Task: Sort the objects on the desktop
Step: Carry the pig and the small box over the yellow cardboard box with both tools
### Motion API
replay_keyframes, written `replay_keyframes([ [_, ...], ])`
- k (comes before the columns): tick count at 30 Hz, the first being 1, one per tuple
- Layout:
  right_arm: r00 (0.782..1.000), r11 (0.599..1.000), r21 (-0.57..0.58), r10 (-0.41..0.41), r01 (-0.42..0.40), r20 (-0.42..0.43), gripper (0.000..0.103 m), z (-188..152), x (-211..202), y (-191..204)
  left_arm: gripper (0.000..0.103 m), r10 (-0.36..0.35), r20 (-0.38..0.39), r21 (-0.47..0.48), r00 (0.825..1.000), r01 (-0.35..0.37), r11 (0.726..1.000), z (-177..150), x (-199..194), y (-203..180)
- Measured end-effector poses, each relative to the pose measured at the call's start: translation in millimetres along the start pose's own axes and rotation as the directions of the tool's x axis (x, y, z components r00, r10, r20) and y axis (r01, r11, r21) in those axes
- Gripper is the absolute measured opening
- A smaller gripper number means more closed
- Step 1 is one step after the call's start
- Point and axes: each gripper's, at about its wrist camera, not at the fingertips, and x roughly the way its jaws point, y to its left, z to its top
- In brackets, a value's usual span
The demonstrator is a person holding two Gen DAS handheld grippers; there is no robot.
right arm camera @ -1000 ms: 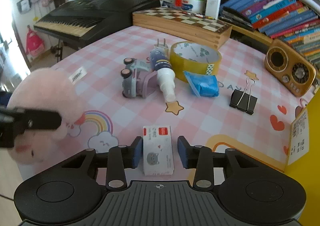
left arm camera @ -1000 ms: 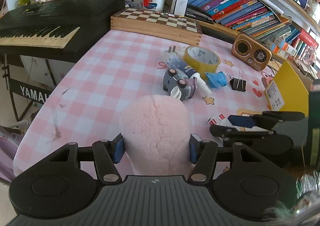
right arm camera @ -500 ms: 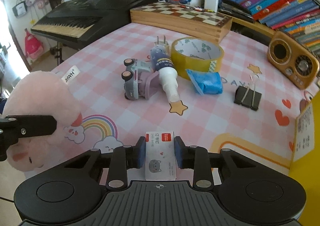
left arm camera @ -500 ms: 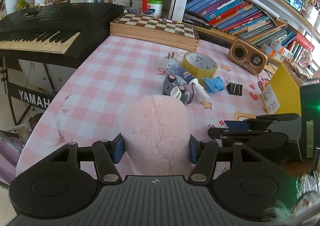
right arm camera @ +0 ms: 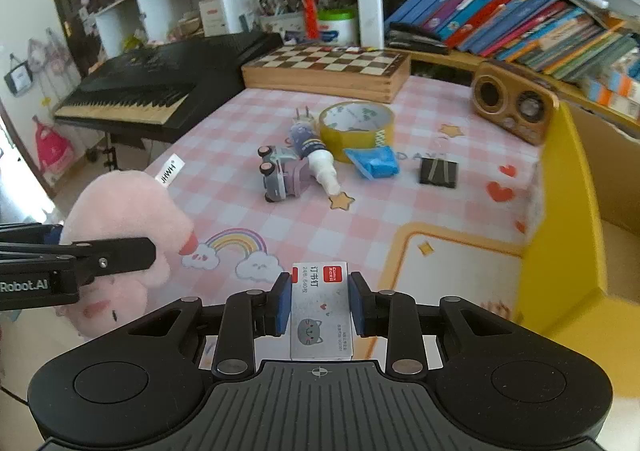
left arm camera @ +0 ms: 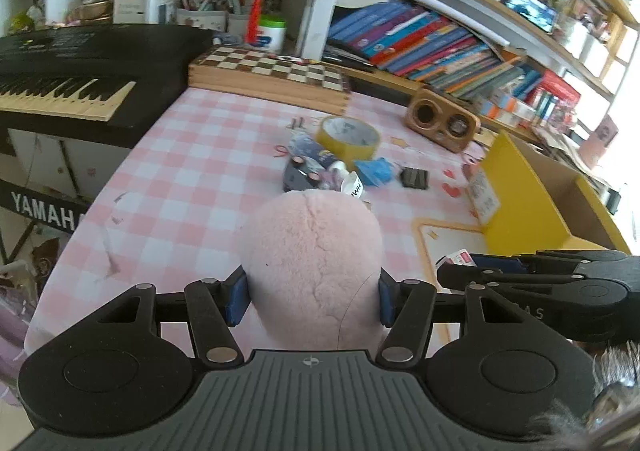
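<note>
My left gripper is shut on a pink plush toy, held above the table's near edge; the toy also shows in the right wrist view. My right gripper is shut on a small white staple box and holds it above the table. On the pink checked tablecloth lie a toy car, a white and blue bottle, a yellow tape roll, a blue packet and a black binder clip.
A yellow open box stands at the right. A wooden radio and a chessboard box sit at the back. A black keyboard lies at the left. Bookshelves run behind.
My right gripper closed on the staple box and lifted it off the table. Both grippers rose and pulled back with their objects.
</note>
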Motion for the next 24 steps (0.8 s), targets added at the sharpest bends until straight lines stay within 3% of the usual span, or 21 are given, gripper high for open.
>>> replay_keyframes([
  [13, 0.996, 0.989, 0.128, -0.083, 0.078, 0.036, 0.03, -58, -68, 22, 0.056, -0.134, -0.017, 0.082, 0.991, 0.134, 0.987, -35, -48, -11],
  [24, 0.985, 0.964, 0.214, -0.169, 0.158, 0.037, 0.03, -102, -104, 37, 0.056, -0.229, -0.068, 0.164, 0.971, 0.237, 0.958, -65, -68, -24],
])
